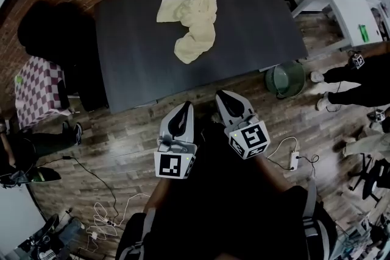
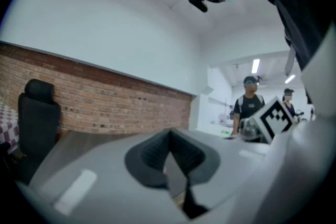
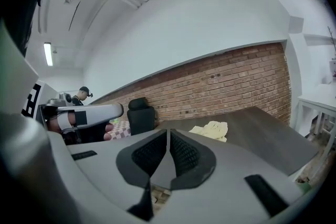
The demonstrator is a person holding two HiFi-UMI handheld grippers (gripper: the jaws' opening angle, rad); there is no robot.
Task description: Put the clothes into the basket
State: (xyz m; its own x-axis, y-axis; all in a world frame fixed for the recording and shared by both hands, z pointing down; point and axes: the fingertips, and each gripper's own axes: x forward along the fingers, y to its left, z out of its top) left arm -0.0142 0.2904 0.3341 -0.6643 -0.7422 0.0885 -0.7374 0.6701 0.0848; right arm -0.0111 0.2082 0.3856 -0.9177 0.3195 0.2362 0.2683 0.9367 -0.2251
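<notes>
Off the tabletop's (image 1: 244,39) left end there is a checkered cloth (image 1: 36,91), and a black chair (image 1: 52,33) stands just beside that same end, against the brick wall.

The clothes (image 1: 190,24) lie on the tabletop, a pale yellow crumpled heap about midway along it and nearer its far edge than the near one. Nothing else lies on the tabletop with them, and neither pair of my tongs touches them.

My left tongs (image 1: 186,108) hang over the wooden floor just short of the tabletop's near edge, pointing towards it. Their jaws are closed together with nothing between the pads. My right tongs (image 1: 224,98) are beside them, also just short of the near edge and aimed at the tabletop. Their jaws are closed as well and hold nothing. From the right tongs' own view the clothes show ahead and a little to the right, well apart from the tips.

The basket (image 1: 285,79) is green and round and stands on the floor just beside the tabletop's near right corner. Beyond the tabletop's right end stands a white table (image 1: 341,0), and a person in dark trousers and white shoes (image 1: 332,79) is just past the basket.
</notes>
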